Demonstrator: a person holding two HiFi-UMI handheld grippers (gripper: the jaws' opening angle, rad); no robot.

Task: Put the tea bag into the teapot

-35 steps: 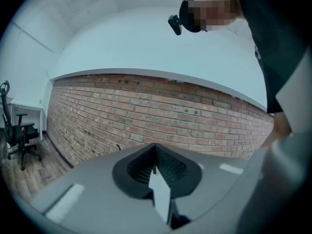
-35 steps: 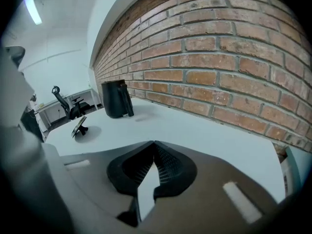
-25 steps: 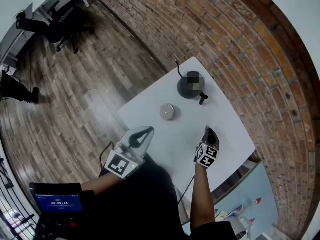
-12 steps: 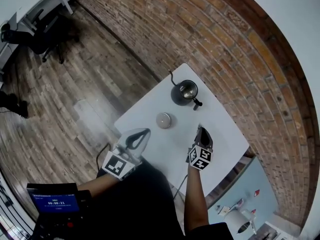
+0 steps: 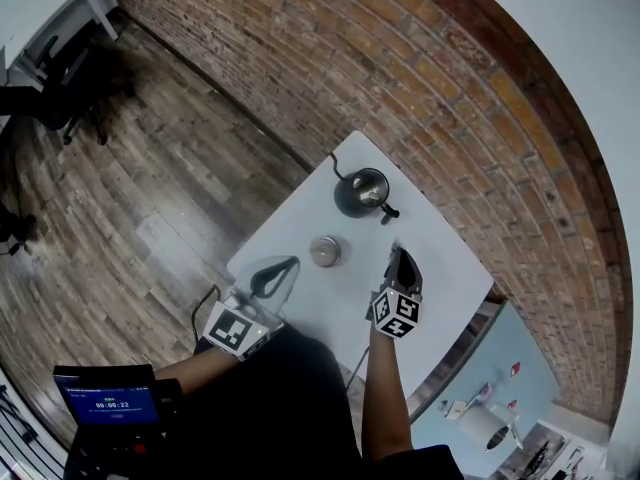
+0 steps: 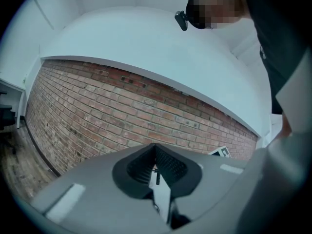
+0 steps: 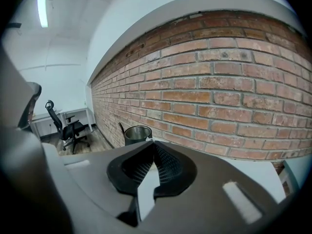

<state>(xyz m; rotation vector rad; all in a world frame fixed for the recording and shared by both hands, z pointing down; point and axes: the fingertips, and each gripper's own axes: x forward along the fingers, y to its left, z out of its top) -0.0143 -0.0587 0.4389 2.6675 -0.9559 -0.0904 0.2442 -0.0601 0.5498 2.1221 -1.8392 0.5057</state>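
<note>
The dark teapot [image 5: 362, 193] stands open-topped at the far side of the white table [image 5: 440, 268]; its opening also shows in the right gripper view [image 7: 136, 133]. Its round lid [image 5: 325, 251] lies apart, nearer me. My right gripper [image 5: 396, 249] hovers over the table short of the teapot, jaws shut [image 7: 155, 143]. A small white sliver of the tea bag [image 7: 148, 139] sticks out at the tips; the rest is hidden. My left gripper [image 5: 292, 262] is shut and empty [image 6: 155, 146], at the table's near-left edge beside the lid.
A brick wall [image 5: 300, 58] runs behind the table. Wooden floor [image 5: 140, 188] lies to the left, with an office chair [image 5: 70, 88] far off. A light blue surface [image 5: 500, 368] with small items sits to the right of the table.
The right gripper has lifted off the table and come closer to the teapot. The left gripper has drifted toward the lid. The head view has swung, shifting the table in frame.
</note>
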